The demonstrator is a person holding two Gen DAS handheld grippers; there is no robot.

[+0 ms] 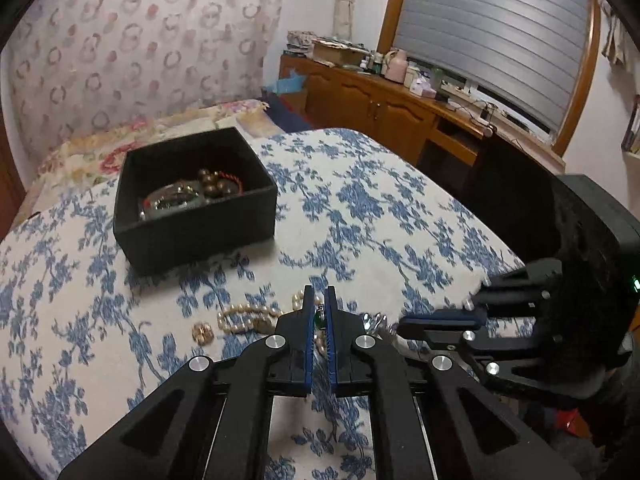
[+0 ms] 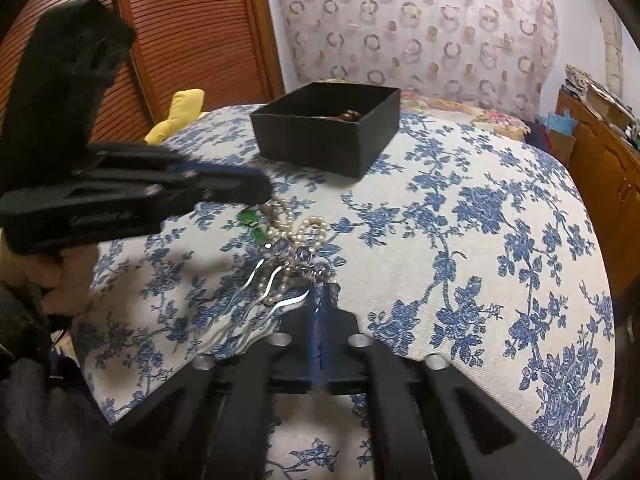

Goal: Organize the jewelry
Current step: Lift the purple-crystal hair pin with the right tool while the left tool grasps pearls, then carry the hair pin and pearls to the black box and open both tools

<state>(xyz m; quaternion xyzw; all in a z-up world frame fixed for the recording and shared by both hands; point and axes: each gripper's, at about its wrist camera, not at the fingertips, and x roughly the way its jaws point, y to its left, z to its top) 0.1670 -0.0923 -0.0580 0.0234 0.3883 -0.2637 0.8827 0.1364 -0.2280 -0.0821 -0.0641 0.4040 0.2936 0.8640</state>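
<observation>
A black open box (image 1: 192, 216) (image 2: 328, 132) with beads and a bangle inside sits on the blue floral cloth. A pearl necklace (image 1: 244, 316) (image 2: 296, 232), a gold ring (image 1: 203, 333), a green pendant (image 1: 319, 320) (image 2: 251, 220) and a silver hair comb with blue stones (image 2: 280, 276) lie in a pile near me. My left gripper (image 1: 319, 296) (image 2: 264, 188) is nearly shut over the green pendant, its jaws a narrow gap apart. My right gripper (image 2: 322, 292) (image 1: 404, 322) is shut on the hair comb at its jewelled end.
The cloth-covered surface (image 2: 480, 240) curves down at its edges. A wooden cabinet (image 1: 380, 100) with clutter stands under a shuttered window. A patterned curtain (image 2: 420, 20) hangs behind. A yellow item (image 2: 180, 112) lies by a wooden louvred door.
</observation>
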